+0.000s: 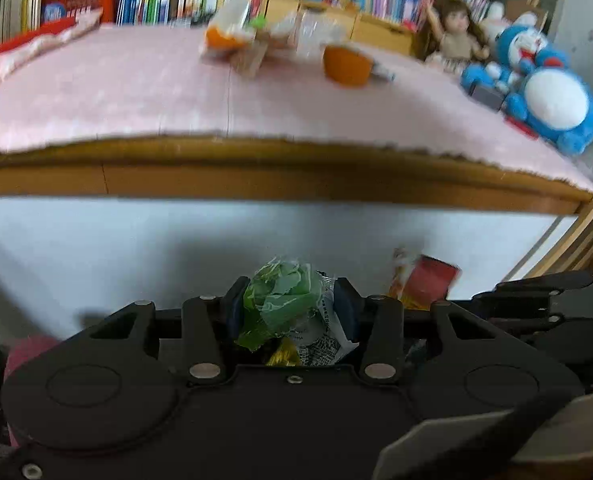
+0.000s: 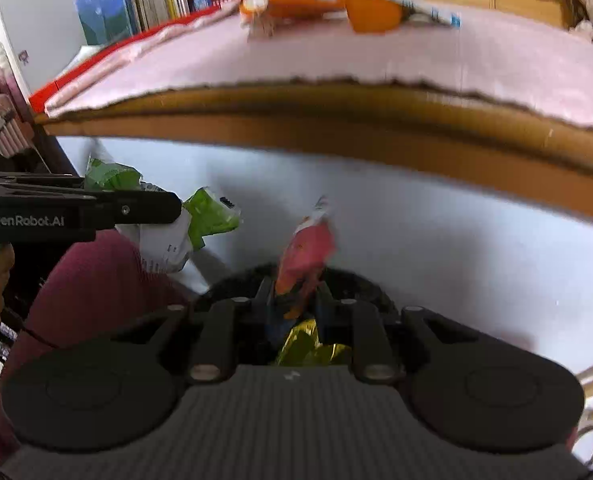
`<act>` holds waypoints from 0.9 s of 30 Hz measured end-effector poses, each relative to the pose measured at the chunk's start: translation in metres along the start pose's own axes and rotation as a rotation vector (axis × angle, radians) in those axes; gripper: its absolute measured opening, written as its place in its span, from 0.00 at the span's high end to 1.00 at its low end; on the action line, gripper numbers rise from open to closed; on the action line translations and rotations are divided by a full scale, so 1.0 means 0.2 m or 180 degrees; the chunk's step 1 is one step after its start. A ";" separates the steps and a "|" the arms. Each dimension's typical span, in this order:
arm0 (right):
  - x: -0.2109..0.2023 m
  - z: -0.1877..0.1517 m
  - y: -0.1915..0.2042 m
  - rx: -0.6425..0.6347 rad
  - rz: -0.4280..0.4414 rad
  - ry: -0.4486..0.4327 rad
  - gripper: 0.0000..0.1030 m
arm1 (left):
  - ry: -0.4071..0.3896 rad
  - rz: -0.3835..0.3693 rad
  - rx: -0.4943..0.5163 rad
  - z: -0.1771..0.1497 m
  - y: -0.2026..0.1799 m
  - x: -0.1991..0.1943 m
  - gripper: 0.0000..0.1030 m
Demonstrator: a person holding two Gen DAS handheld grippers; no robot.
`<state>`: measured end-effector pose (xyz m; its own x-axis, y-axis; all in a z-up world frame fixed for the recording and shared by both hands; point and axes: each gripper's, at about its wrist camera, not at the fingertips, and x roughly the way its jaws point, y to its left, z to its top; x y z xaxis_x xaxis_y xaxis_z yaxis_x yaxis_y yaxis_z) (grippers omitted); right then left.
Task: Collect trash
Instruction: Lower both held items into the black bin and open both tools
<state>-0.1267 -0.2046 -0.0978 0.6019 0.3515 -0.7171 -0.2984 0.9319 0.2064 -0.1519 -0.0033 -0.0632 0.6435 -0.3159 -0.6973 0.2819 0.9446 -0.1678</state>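
Note:
My left gripper [image 1: 290, 302] is shut on a crumpled green and white wrapper [image 1: 284, 300], held below the table's front edge. In the right wrist view that left gripper [image 2: 168, 208] comes in from the left with the green wrapper [image 2: 210, 216] hanging at its tip. My right gripper [image 2: 296, 294] is shut on a red and orange wrapper [image 2: 306, 254], which also shows in the left wrist view as a red wrapper [image 1: 426, 280]. Under the right gripper lie a gold wrapper [image 2: 310, 346] and a dark round rim [image 2: 370, 286], seemingly a bin.
A wooden table [image 1: 256, 184] with a pink mat stands above and ahead. On it lie orange packets [image 1: 226, 38], a clear wrapper [image 1: 316, 36] and an orange cup [image 1: 346, 65]. A blue plush toy [image 1: 544, 92], a doll and bookshelves stand behind. A maroon sleeve [image 2: 96, 280] is at left.

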 end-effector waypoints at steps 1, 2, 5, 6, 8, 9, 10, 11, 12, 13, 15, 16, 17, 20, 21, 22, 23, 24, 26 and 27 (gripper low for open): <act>0.01 -0.01 -0.01 0.0012 0.0010 0.0034 0.73 | 0.0079 0.0039 -0.0028 -0.01 0.00 0.03 0.58; 0.03 -0.02 -0.01 0.0028 0.0029 0.0074 0.73 | 0.0193 0.0093 -0.0088 -0.02 0.01 0.07 0.58; 0.06 -0.03 -0.04 0.0097 0.0051 0.0155 0.73 | 0.0657 0.0141 -0.0256 -0.06 0.04 0.20 0.58; 0.07 -0.04 -0.04 0.0123 0.0053 0.0175 0.73 | 0.0736 0.0150 -0.0285 -0.07 0.05 0.23 0.58; 0.08 -0.05 -0.05 0.0162 0.0062 0.0195 0.73 | 0.0854 0.0191 -0.0273 -0.10 0.05 0.28 0.58; 0.08 -0.05 -0.05 0.0170 0.0064 0.0195 0.73 | 0.0881 0.0206 -0.0260 -0.10 0.05 0.29 0.57; 0.08 -0.05 -0.05 0.0174 0.0062 0.0191 0.73 | 0.0900 0.0207 -0.0251 -0.11 0.05 0.30 0.56; 0.08 -0.05 -0.05 0.0177 0.0063 0.0185 0.72 | 0.0909 0.0197 -0.0249 -0.11 0.05 0.31 0.55; 0.08 -0.05 -0.06 0.0185 0.0062 0.0181 0.68 | 0.0915 0.0181 -0.0249 -0.11 0.05 0.31 0.55; 0.08 -0.05 -0.06 0.0198 0.0062 0.0180 0.65 | 0.0922 0.0176 -0.0246 -0.11 0.05 0.32 0.54; 0.09 -0.04 -0.07 0.0217 0.0064 0.0176 0.58 | 0.0938 0.0177 -0.0232 -0.10 0.05 0.32 0.53; 0.09 -0.04 -0.07 0.0222 0.0059 0.0169 0.57 | 0.0946 0.0178 -0.0230 -0.10 0.05 0.32 0.52; 0.09 -0.03 -0.07 0.0225 0.0056 0.0164 0.54 | 0.0953 0.0181 -0.0233 -0.10 0.05 0.32 0.51; 0.09 -0.03 -0.06 0.0238 0.0053 0.0144 0.53 | 0.0966 0.0208 -0.0249 -0.09 0.05 0.33 0.40; 0.09 -0.02 -0.07 0.0242 0.0053 0.0137 0.51 | 0.0961 0.0210 -0.0251 -0.08 0.05 0.33 0.37; 0.09 -0.02 -0.07 0.0244 0.0053 0.0127 0.51 | 0.0951 0.0216 -0.0254 -0.08 0.05 0.32 0.34; 0.08 -0.01 -0.07 0.0241 0.0057 0.0113 0.51 | 0.0935 0.0222 -0.0255 -0.06 0.03 0.31 0.34; 0.07 -0.01 -0.06 0.0235 0.0061 0.0095 0.51 | 0.0894 0.0215 -0.0256 -0.05 0.02 0.30 0.32; 0.04 0.01 -0.06 0.0208 0.0093 0.0011 0.49 | 0.0700 0.0189 -0.0265 -0.03 0.01 0.24 0.30; 0.01 0.03 -0.06 0.0195 0.0128 -0.0057 0.47 | 0.0548 0.0184 -0.0273 -0.02 0.01 0.20 0.26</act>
<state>-0.1182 -0.2152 -0.0981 0.6037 0.3900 -0.6953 -0.2770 0.9204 0.2757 -0.1285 -0.0145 -0.0938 0.5236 -0.2480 -0.8150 0.1815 0.9672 -0.1777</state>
